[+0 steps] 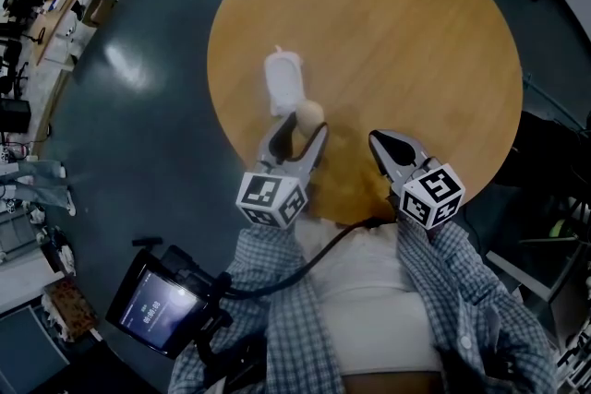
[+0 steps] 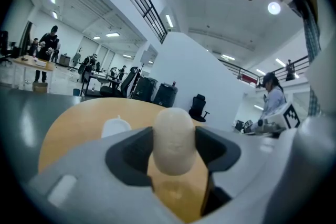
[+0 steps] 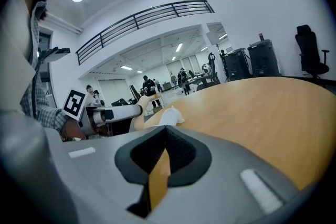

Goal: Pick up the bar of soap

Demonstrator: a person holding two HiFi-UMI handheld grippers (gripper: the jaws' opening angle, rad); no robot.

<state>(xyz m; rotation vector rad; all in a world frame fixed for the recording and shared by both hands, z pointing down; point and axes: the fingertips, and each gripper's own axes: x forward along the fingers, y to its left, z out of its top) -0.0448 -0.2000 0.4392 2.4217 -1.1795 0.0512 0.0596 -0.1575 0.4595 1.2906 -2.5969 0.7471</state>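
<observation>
Gripping cream oval soap bar point(image 2: 172, 139) in left claw point(image 1: 302, 132); right claw point(image 1: 380, 143) closed. Hold squeeze steady, lift straight off round wooden bench point(image 1: 416, 32).

My head camera is looking steeply down at the round table point(image 1: 416, 32). Both gripper cameras are skimming low across it.

The soap point(image 1: 309, 114) is a smooth, cream-coloured bar with rounded ends. It stands on end, pinched at its sides between the pads of the left gripper point(image 1: 303, 126), with its rounded top poking above them. Its lower end appears clear of the table point(image 1: 416, 32), over the near edge.
</observation>
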